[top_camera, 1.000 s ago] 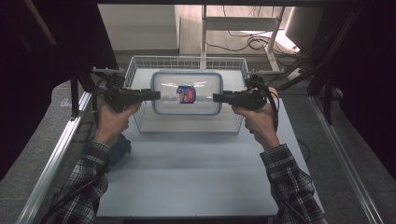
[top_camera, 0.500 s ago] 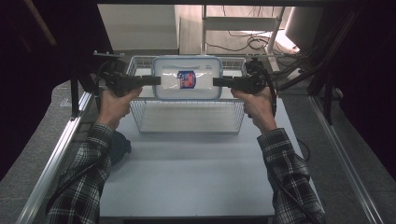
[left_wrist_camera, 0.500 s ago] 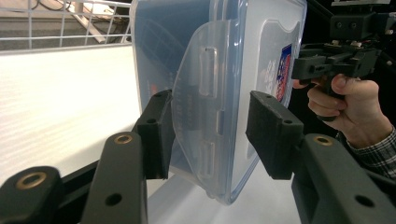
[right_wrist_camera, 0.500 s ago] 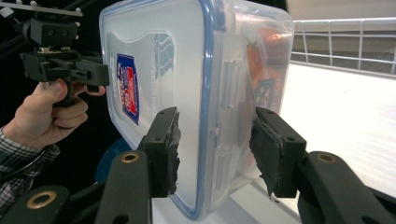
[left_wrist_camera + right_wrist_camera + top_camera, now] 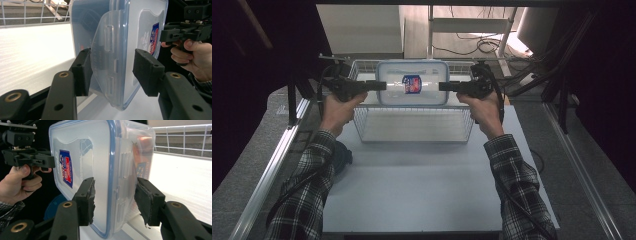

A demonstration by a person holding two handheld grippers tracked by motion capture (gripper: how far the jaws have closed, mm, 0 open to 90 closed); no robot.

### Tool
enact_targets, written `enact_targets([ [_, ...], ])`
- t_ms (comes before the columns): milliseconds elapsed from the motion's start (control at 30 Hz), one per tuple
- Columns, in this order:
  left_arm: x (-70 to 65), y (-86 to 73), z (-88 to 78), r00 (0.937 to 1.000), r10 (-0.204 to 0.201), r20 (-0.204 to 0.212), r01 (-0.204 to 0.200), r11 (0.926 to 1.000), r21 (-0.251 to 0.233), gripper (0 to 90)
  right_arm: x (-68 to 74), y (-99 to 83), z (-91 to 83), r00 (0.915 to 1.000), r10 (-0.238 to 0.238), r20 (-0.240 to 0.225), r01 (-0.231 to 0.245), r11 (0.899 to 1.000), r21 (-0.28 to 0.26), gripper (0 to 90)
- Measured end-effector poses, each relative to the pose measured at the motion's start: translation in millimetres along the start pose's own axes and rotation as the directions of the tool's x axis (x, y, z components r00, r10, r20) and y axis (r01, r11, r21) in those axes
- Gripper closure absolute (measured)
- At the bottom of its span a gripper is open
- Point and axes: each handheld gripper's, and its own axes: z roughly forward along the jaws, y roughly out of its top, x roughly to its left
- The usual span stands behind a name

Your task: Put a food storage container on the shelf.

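White desk (image 5: 422, 195), dim lab. You hold the clear lidded plastic box (image 5: 412, 90) above the white wire basket (image 5: 412, 131); left gripper (image 5: 379, 85) and right gripper (image 5: 446, 86) jaws pinch its end latches. Jaws have just eased wider: box could slip and drop.

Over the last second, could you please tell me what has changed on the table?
Both grippers, the left gripper and right gripper, carried the clear lidded container away from the person, to the far end of the wire basket. Their jaws have just been opening slightly, with the container's ends between them. The basket and white table stayed put.
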Motion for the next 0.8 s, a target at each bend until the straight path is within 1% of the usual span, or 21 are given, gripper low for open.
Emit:
enact_targets([
  [33,0.0,0.2,0.3,1.0,0.006,-0.002,-0.006,1.0,-0.001,49.4,-0.3,-0.2,0.2,1.0,0.0,0.001,0.0,1.0,-0.002,50.2],
  [67,-0.1,0.0,0.7,0.9997,0.022,-0.003,-0.022,0.9997,-0.003,48.9,-0.6,-0.4,0.4,1.0,-0.002,0.002,0.002,1.0,-0.003,50.0],
  [133,0.1,-1.2,1.2,0.999,0.044,0.008,-0.044,0.999,-0.008,44.4,-0.3,-0.7,0.7,1.0,-0.008,0.004,0.008,1.0,-0.004,49.7],
  [167,-0.1,-1.8,1.7,0.9989,0.045,0.015,-0.045,0.9989,-0.016,42.9,0.0,-0.7,0.8,0.9999,-0.013,0.009,0.013,1.0,-0.003,49.4],
  [233,0.6,-2.5,2.7,0.9986,0.051,0.012,-0.051,0.9984,-0.022,40.8,1.0,-0.2,1.1,0.9994,-0.029,0.02,0.029,1.0,0.0,48.7],
  [300,0.3,-2.6,4.3,0.9981,0.062,-0.006,-0.062,0.9979,-0.019,39.0,2.1,0.1,1.8,0.9988,-0.039,0.029,0.039,0.999,0.002,48.0],
  [367,-1.8,-2.3,7.2,0.9961,0.078,-0.042,-0.078,0.9969,0.006,38.9,2.7,0.4,2.5,0.9984,-0.043,0.037,0.043,0.999,0.006,47.3],
  [400,-2.6,-2.3,8.5,0.9942,0.093,-0.054,-0.092,0.9956,0.017,38.4,2.5,0.6,2.8,0.9983,-0.044,0.038,0.044,0.999,0.005,47.1],
  [433,-4.9,-2.6,11.4,0.9905,0.119,-0.069,-0.117,0.9924,0.04,38.2,2.4,0.5,3.1,0.9983,-0.043,0.039,0.043,0.999,0.005,46.8],
  [467,-5.8,-2.6,12.3,0.9888,0.129,-0.075,-0.126,0.991,0.045,35.9,2.3,0.3,3.4,0.9982,-0.045,0.039,0.045,0.999,0.003,46.6],
  [600,-7.3,-1.9,13.9,0.9878,0.13,-0.087,-0.125,0.9906,0.055,34.2,1.1,0.6,3.7,0.9983,-0.044,0.037,0.043,0.999,0.005,46.1],
  [667,-7.9,-1.7,13.9,0.9862,0.136,-0.095,-0.13,0.9896,0.062,34.1,2.0,0.8,4.0,0.998,-0.049,0.041,0.049,0.999,0.007,45.4],
  [733,-8.8,-1.8,14.0,0.985,0.141,-0.1,-0.135,0.9888,0.064,33.4,2.6,0.6,4.3,0.9958,-0.07,0.059,0.069,0.998,0.006,44.1],
  [767,-8.9,-2.0,14.5,0.9852,0.136,-0.104,-0.13,0.9894,0.066,32.5,3.8,0.0,4.6,0.9936,-0.083,0.077,0.082,0.996,0.017,45.9],
  [800,-8.6,-2.0,15.1,0.9852,0.134,-0.106,-0.127,0.9893,0.072,31.3,4.8,-0.9,5.9,0.991,-0.1,0.09,0.097,0.995,0.03,45.7],
])
